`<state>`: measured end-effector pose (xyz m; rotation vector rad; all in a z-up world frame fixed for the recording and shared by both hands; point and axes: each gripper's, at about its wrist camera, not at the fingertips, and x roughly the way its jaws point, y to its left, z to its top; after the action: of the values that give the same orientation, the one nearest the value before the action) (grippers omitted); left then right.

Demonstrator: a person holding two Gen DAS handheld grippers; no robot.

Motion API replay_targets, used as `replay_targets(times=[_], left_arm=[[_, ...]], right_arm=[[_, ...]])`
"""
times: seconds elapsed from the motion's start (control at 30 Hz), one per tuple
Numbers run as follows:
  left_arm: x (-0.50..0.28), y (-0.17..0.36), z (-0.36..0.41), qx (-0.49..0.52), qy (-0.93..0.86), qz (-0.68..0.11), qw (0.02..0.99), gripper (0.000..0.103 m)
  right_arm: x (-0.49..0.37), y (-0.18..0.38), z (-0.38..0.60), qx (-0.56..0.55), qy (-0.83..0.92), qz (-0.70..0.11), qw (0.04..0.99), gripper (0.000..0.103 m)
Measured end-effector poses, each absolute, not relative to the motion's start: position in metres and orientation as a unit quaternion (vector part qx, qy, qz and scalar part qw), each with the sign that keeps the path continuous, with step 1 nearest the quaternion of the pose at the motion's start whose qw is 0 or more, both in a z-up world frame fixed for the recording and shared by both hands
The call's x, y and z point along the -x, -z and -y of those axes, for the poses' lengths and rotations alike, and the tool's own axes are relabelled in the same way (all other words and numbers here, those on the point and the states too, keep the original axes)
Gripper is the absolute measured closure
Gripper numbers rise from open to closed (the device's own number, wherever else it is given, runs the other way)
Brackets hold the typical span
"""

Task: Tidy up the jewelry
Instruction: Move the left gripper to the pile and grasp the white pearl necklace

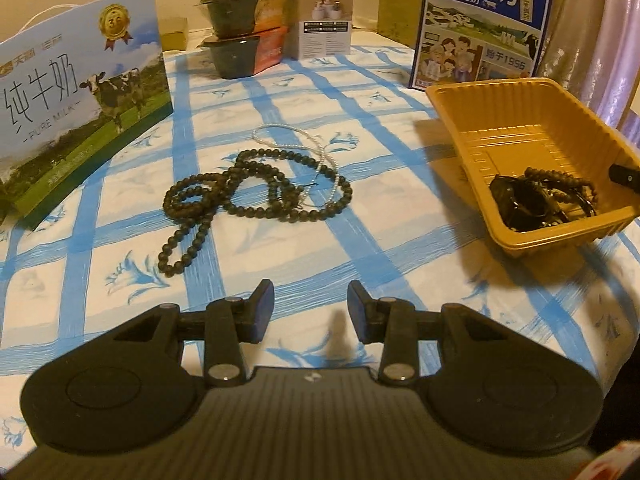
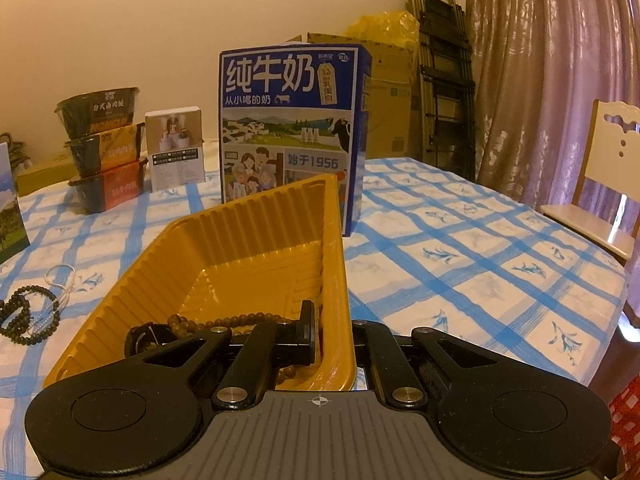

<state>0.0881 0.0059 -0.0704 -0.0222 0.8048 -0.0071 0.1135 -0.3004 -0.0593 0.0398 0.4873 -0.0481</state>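
Note:
Several dark bead strands (image 1: 256, 184) lie tangled on the blue-checked tablecloth (image 1: 360, 240), with a thin white pearl strand (image 1: 280, 132) woven under them. My left gripper (image 1: 310, 292) hovers just in front of them, open, with nothing between its fingers. A yellow plastic tray (image 1: 520, 120) sits to the right and holds brown beads (image 1: 560, 178) and a dark round object (image 1: 524, 204). My right gripper (image 2: 334, 316) is shut on the near right wall of the tray (image 2: 240, 248), one finger inside and one outside. The brown beads (image 2: 240, 318) lie by the inside finger.
A blue milk carton (image 2: 292, 128) stands behind the tray, and a second milk box (image 1: 80, 112) stands at the left. Stacked food bowls (image 1: 240, 40) and a small white box (image 1: 324, 20) line the back. A chair (image 2: 608, 184) stands at the table's right edge.

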Motion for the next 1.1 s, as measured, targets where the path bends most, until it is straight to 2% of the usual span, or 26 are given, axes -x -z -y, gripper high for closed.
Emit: replay_targets(times=[0.57, 0.77, 1.1], left_arm=[[-0.118, 0.072, -0.007, -0.019, 0.026, -0.375, 0.927, 0.068], [-0.156, 0.072, -0.009, -0.061, 0.039, -0.363, 0.929, 0.075], [-0.209, 0.078, -0.001, -0.086, 0.057, -0.367, 0.925, 0.079]], right_arm=[[-0.117, 0.062, 0.301, -0.021, 0.025, -0.247, 0.969, 0.097], [-0.12, 0.063, 0.303, -0.022, 0.026, -0.249, 0.968, 0.097], [-0.12, 0.064, 0.304, -0.024, 0.025, -0.25, 0.968, 0.097]])
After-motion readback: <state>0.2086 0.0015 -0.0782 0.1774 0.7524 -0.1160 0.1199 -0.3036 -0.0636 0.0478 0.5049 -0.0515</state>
